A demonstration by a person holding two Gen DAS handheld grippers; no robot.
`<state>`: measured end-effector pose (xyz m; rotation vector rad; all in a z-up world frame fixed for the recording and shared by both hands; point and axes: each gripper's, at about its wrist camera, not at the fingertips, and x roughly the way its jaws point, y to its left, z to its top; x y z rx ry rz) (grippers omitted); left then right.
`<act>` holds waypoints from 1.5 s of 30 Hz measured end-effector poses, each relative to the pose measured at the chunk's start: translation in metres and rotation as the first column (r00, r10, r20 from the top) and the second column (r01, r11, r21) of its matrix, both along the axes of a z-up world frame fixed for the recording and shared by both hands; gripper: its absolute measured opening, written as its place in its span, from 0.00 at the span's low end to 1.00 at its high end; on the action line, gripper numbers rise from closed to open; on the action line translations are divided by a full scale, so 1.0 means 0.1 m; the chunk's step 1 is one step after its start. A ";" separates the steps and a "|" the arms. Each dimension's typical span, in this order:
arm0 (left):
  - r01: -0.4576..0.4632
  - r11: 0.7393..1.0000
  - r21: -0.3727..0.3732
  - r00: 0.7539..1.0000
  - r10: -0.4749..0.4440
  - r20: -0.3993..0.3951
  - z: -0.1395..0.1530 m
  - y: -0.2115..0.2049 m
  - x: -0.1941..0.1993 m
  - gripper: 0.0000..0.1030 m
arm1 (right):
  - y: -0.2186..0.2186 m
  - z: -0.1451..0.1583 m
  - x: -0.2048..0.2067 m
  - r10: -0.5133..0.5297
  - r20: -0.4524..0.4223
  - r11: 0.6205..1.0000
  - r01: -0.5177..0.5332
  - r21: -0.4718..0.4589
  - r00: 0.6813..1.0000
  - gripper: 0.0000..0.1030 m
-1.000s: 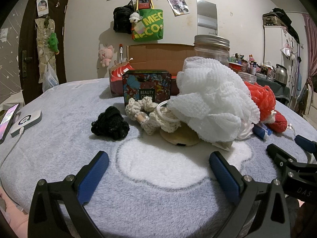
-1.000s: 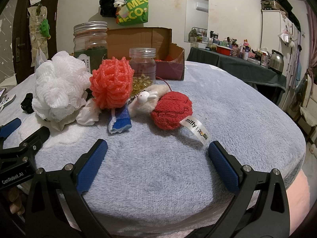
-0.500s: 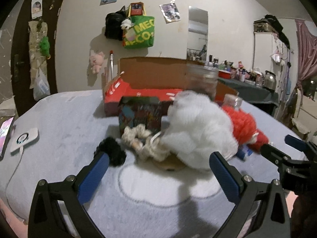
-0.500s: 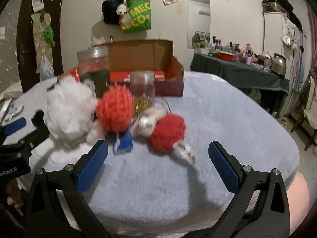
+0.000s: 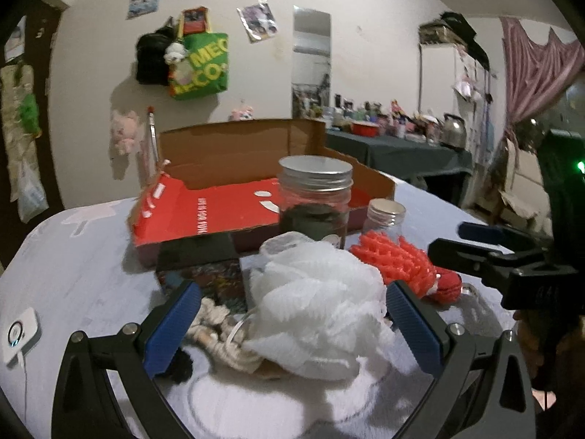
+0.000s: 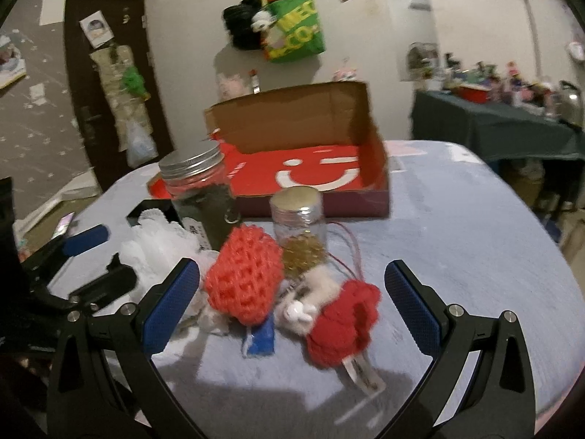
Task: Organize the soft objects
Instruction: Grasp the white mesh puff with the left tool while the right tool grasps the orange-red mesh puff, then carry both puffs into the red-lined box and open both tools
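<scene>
- The left gripper [image 5: 292, 323] is spread wide with nothing between its blue pads [image 5: 172, 329]; it sits above the grey fleece blanket [image 5: 73, 267].
- Straight ahead of it, filling most of the gap between its fingers, lies the white mesh bath puff [image 5: 318, 303], a loose, ruffled ball of netting resting on the blanket.
- Against the puff's lower left side is a cream knotted rope bundle [image 5: 215, 320], and just inside the left finger a black fuzzy ball [image 5: 181, 366], partly hidden.
- The right gripper [image 6: 290, 311] is likewise splayed and empty.
- Between its fingers, toward the left one, sits the orange-red mesh puff [image 6: 243, 280], round with an open honeycomb weave.
- Right of centre is the dark red knitted ball [image 6: 342, 323], with a printed tag [image 6: 363, 369] trailing toward the gripper; a small white plush figure [image 6: 303, 303] lies touching it, between the two red items.
- A blue packet [image 6: 261, 340] lies under the orange-red puff's near edge.
- Just beyond the puffs stand a small glass jar [image 6: 299, 226] with golden contents and a taller, dark-filled large jar [image 6: 199, 197], both with metal lids.
- Farther out is an open cardboard box [image 6: 310, 168] with a red floor.
</scene>
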<state>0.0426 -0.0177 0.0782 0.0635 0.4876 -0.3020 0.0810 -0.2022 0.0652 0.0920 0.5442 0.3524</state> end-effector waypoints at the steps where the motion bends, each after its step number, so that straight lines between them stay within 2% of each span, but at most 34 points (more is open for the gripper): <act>1: 0.006 1.000 0.004 1.000 -0.006 -0.008 0.00 -0.01 0.03 1.00 | 0.00 0.00 0.04 0.023 -0.010 1.000 -0.023 0.004 1.000 1.00; 7: 0.050 0.999 0.016 0.998 -0.050 -0.047 -0.06 -0.08 0.17 1.00 | 0.08 -0.08 0.30 0.177 -0.092 0.984 -0.177 0.009 0.980 1.00; 8: 0.059 0.998 0.022 0.997 -0.057 -0.057 -0.06 -0.10 0.20 0.98 | 0.10 -0.09 0.32 0.195 -0.102 0.981 -0.195 0.007 0.975 0.95; 11: 0.096 0.995 0.025 0.992 -0.094 -0.088 -0.11 -0.12 0.25 0.84 | 0.16 -0.13 0.39 0.238 -0.128 0.970 -0.242 -0.017 0.963 0.86; 13: 0.125 0.992 0.021 0.987 -0.122 -0.106 -0.15 -0.12 0.25 0.74 | 0.21 -0.15 0.44 0.276 -0.155 0.960 -0.281 -0.009 0.949 0.73; 15: 0.146 0.989 0.016 0.983 -0.143 -0.117 -0.17 -0.13 0.26 0.63 | 0.26 -0.20 0.46 0.309 -0.187 0.949 -0.314 0.001 0.933 0.51; 18: 0.162 0.987 0.009 0.980 -0.160 -0.118 -0.16 -0.12 0.23 0.47 | 0.28 -0.20 0.43 0.311 -0.173 0.949 -0.317 -0.003 0.934 0.45; 21: 0.170 0.985 -0.019 0.978 -0.171 -0.119 -0.12 -0.09 0.19 0.39 | 0.27 -0.16 0.35 0.291 -0.149 0.956 -0.294 0.000 0.945 0.42; 24: 0.167 0.986 -0.023 0.979 -0.169 -0.114 -0.06 -0.07 0.16 0.36 | 0.24 -0.09 0.29 0.273 -0.126 0.962 -0.273 0.019 0.954 0.41; 33: 0.160 0.986 -0.049 0.984 -0.163 -0.069 0.16 0.08 0.04 0.34 | 0.20 0.11 0.11 0.227 -0.062 0.974 -0.227 0.007 0.972 0.41; 45: 0.136 0.989 -0.053 0.991 -0.135 0.018 0.57 0.35 0.01 0.33 | 0.13 0.50 0.04 0.236 0.029 0.971 -0.237 0.014 0.971 0.41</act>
